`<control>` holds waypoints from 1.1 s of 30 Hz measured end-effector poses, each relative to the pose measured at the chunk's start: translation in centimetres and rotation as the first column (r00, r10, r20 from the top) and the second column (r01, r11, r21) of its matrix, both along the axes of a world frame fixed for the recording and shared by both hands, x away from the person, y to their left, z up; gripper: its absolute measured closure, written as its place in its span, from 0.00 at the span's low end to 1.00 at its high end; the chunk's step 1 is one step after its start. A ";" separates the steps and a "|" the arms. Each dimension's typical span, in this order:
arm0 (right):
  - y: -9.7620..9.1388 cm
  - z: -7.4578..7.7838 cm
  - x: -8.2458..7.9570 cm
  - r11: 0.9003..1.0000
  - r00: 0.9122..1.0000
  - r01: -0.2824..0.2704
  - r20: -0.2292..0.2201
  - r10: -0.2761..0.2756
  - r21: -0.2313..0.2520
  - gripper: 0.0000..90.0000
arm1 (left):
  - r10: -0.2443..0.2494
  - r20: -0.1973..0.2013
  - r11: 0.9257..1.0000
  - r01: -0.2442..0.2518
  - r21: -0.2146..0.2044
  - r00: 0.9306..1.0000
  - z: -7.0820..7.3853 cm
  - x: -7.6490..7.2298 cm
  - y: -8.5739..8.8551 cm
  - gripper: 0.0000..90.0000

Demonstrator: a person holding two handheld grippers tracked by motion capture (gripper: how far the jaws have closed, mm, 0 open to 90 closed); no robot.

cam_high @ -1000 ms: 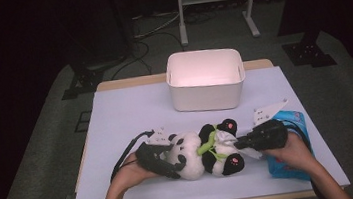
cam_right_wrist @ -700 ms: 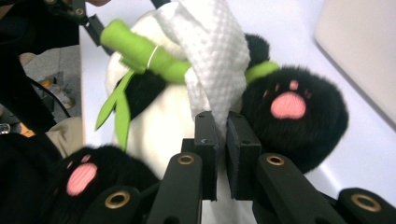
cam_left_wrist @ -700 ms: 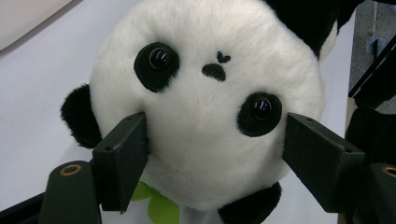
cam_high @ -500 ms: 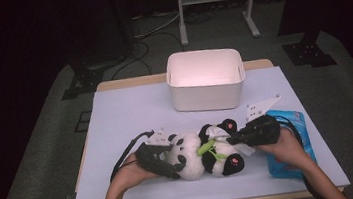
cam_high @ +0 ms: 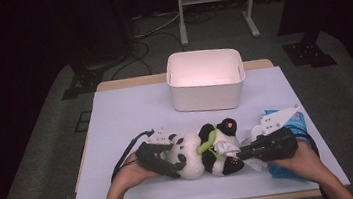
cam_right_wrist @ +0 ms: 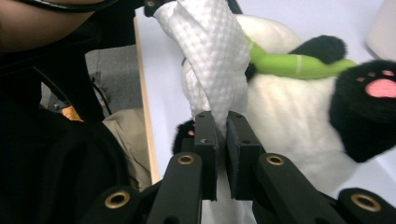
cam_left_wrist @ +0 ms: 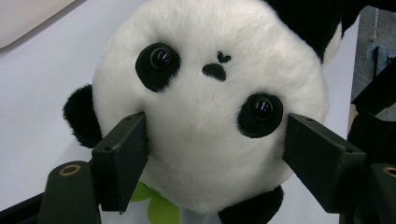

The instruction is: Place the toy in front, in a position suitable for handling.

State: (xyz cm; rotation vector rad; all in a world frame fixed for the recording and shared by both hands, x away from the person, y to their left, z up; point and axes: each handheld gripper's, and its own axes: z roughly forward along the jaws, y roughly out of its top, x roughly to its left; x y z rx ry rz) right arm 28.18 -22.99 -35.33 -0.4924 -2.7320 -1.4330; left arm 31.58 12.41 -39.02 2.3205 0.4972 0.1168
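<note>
Plush panda toy (cam_high: 205, 151), black and white with a short fuzzy pile, lies on its back near the front edge of the pale lavender surface (cam_high: 125, 110), head toward my left. My left hand-held gripper (cam_high: 163, 157) has its two flat black jaws spread wide around the round white head (cam_left_wrist: 205, 112); in the left gripper view each jaw's inner face sits against the fur at cheek level, just below the glossy black eyes. I read this as a wide hold on the head.

My right hand-held gripper (cam_right_wrist: 222, 133) has its jaws drawn narrow, pinching a white quilted cloth (cam_right_wrist: 217, 56). The cloth has a dimpled, woven-looking texture and rises from the jaws in a twisted band across the panda's belly. Behind it runs a smooth green bamboo-shaped stalk (cam_right_wrist: 289, 63), tubular with a pale ring, held across the toy's chest. One black paw with a pink sole pad (cam_right_wrist: 378, 88) shows at the right of that view.

From the high view, a white rectangular plastic bin (cam_high: 206, 81) with rounded corners stands at the far middle of the surface, well apart from the toy. A blue crinkled packet (cam_high: 296, 126) lies just beside my right hand, at the surface's right edge. Wooden trim borders the surface under the lavender cover.
</note>
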 end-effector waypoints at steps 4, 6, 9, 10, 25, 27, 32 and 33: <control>1.1 -0.2 0.0 1.000 1.000 -0.022 0.000 0.022 -0.005 0.92 | 0.001 0.002 1.000 -0.001 0.004 1.000 0.0 -0.1 -0.1 0.26; 1.7 -0.3 0.2 1.000 0.999 -0.031 -0.007 0.031 0.005 0.92 | 0.001 0.002 1.000 -0.001 0.006 1.000 0.0 -0.1 -0.1 0.26; 2.8 -0.3 0.5 0.999 0.999 -0.051 -0.006 0.051 0.008 0.92 | -0.002 0.005 1.000 0.002 0.007 1.000 0.0 -0.1 -0.1 0.26; 3.2 -0.3 0.6 0.998 0.998 -0.059 -0.004 0.059 0.006 0.92 | -0.002 0.004 1.000 0.002 0.006 1.000 0.0 -0.1 -0.1 0.26; 3.1 0.0 1.9 1.000 1.000 -0.017 0.026 0.017 -0.017 0.92 | -0.005 0.008 1.000 0.005 0.005 1.000 0.0 -0.3 0.0 0.25; 2.4 0.0 2.3 1.000 1.000 0.006 0.028 -0.006 -0.014 0.92 | -0.004 0.009 1.000 0.004 0.003 1.000 0.0 -0.3 0.0 0.25; 0.6 0.4 3.7 0.996 0.995 0.088 0.050 -0.088 -0.012 0.92 | -0.004 0.010 1.000 0.004 0.000 1.000 -0.1 -0.4 0.0 0.25; 0.2 0.6 4.0 0.995 0.994 0.102 0.051 -0.101 -0.009 0.92 | -0.003 0.010 1.000 0.003 -0.002 1.000 -0.1 -0.4 -0.1 0.25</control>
